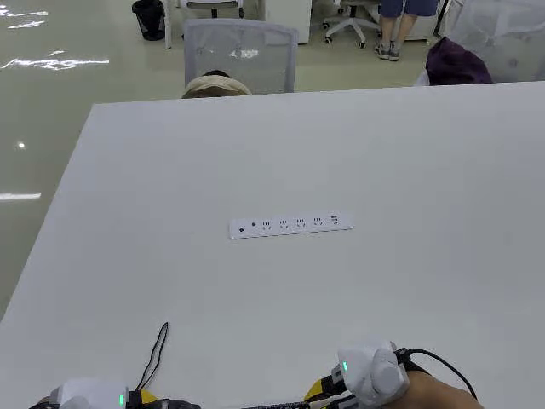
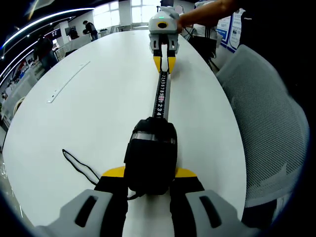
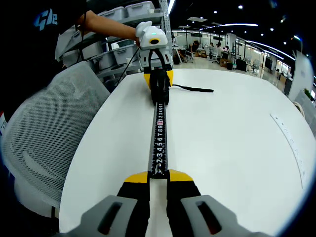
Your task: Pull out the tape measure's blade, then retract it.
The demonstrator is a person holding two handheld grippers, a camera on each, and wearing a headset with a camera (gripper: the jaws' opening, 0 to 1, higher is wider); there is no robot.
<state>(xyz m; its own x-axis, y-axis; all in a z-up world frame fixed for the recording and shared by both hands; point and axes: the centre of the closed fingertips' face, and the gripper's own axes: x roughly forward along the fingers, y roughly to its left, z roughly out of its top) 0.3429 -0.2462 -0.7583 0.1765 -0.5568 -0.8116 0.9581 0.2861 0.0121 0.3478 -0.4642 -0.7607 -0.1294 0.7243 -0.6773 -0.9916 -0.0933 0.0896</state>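
Clamped in my left hand-held gripper (image 2: 149, 173), the tape measure (image 2: 150, 155) stays anchored by its case. Well apart from it, my right hand-held gripper (image 3: 158, 176) pinches the blade (image 3: 159, 133) tip, so the blade runs straight and flat along the counter (image 1: 255, 153) near its edge. Pull-out looks done. Next, I judge, is feeding it back slowly so it doesn't snap.
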